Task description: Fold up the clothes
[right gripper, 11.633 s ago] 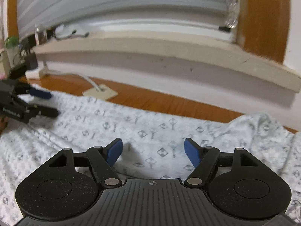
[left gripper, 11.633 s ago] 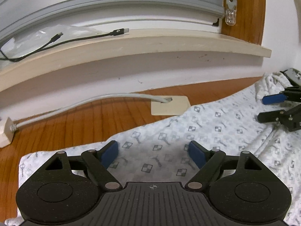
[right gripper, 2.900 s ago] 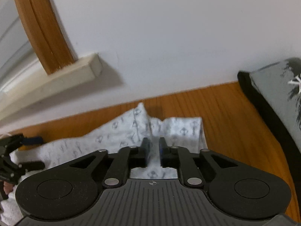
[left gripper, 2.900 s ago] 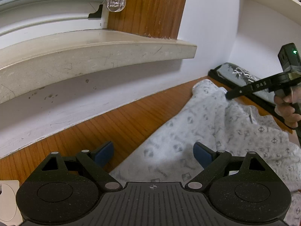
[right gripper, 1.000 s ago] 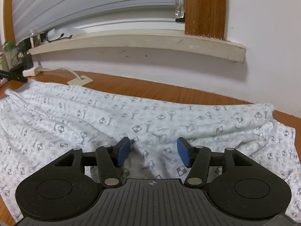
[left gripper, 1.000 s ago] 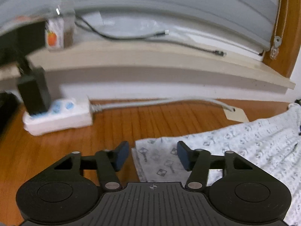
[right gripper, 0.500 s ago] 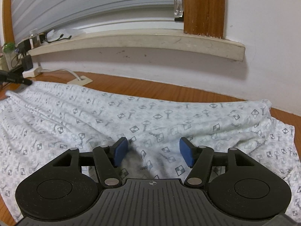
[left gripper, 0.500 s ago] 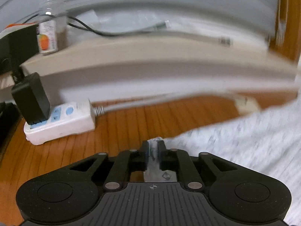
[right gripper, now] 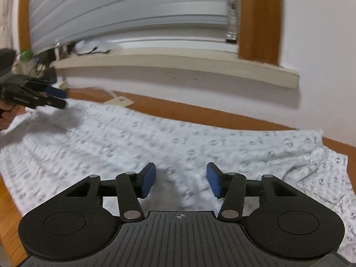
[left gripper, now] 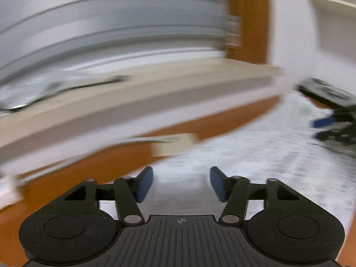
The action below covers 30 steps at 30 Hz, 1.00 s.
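Wooden tabletop [right gripper: 6, 202] runs under a white wall with a stone sill [right gripper: 178, 63] and grey blinds [right gripper: 133, 13] above; we see no container clearly enough to tell what it holds, only small blurred clutter at the sill's far left end. Our patterned white cloth [right gripper: 155, 142] lies spread flat across the table, its far edge near the wall and a rumpled corner at the right. Our right gripper [right gripper: 181, 179] hovers over the cloth's middle, blue pads [right gripper: 148, 179] apart with only flat fabric showing between them, and its jaws are closing. Our left gripper [left gripper: 181, 183] sits over the cloth's left part beside the bare wood, pads clear of the fabric, jaws opening; that view is badly smeared. Each gripper shows at the edge of the other's view.
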### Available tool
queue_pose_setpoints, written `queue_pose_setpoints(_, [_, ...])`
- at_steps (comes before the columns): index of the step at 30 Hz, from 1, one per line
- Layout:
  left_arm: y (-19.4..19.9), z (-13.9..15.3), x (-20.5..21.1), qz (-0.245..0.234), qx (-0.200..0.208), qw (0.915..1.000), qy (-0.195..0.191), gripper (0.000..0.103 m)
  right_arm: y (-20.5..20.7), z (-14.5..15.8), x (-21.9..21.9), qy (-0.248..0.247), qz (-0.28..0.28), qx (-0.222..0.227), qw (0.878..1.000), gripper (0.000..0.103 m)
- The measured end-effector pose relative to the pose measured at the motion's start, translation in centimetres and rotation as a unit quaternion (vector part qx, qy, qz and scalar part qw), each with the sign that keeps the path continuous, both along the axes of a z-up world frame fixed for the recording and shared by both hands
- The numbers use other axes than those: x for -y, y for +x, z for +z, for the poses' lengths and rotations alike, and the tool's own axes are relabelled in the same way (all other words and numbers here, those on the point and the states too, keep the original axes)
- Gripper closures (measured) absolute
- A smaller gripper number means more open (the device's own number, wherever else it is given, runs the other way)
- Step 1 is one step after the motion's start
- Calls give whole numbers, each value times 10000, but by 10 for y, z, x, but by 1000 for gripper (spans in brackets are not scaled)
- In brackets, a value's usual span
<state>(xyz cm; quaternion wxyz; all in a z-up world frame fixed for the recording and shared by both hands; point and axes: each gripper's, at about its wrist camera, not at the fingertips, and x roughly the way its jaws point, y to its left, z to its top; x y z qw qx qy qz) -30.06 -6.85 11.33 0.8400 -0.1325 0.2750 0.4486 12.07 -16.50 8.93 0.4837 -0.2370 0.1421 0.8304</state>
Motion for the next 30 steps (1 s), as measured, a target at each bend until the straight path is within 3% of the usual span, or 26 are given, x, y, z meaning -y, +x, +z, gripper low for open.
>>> queue_pose_setpoints(3, [34, -10, 7, -442, -55, 9990, -80, 49, -3, 1, 7, -86, 105, 35, 9999, 60])
queue_pose_setpoints(7, [60, -23, 4, -749, -213, 9968, -170, 51, 3, -1, 8, -190, 76, -7, 9998, 99])
queue_pose_setpoints(8, [61, -24, 3, -773, -232, 9966, -180, 59, 6, 1, 10, -157, 69, -93, 9998, 101])
queue_pose_setpoints(9, [61, -25, 2, -789, -243, 9964, -188, 65, 9, 4, 12, -115, 58, -196, 9997, 101])
queue_pose_setpoints(11, [58, -26, 2, -838, -223, 9960, -220, 102, 11, 8, 17, -77, 95, -294, 9995, 101])
queue_pose_setpoints(16, [49, -25, 9, -960, -196, 9948, -293, 102, 8, 0, 22, -188, 163, -196, 9995, 100])
queue_pose_setpoints(18, [46, -22, 10, -916, -176, 9953, -262, 102, 12, -1, 23, -176, 114, -257, 9994, 92])
queue_pose_setpoints(20, [45, -19, 9, -875, -175, 9958, -224, 102, 21, 2, 28, -153, 20, -405, 9991, 76])
queue_pose_setpoints(22, [47, -16, 9, -813, -206, 9963, -161, 100, 35, 6, 37, -12, -135, -424, 9990, 70])
queue_pose_setpoints(24, [51, -12, 9, -778, -156, 9968, -101, 90, 56, 9, 52, 74, -376, -412, 9984, 63])
queue_pose_setpoints(26, [57, -8, 10, -772, -77, 9970, -37, 64, 81, 8, 71, 153, -705, -300, 9969, 54])
queue_pose_setpoints(30, [78, -7, 10, -875, 105, 9961, 15, 39, 129, 5, 108, 77, -1303, -135, 9914, 53])
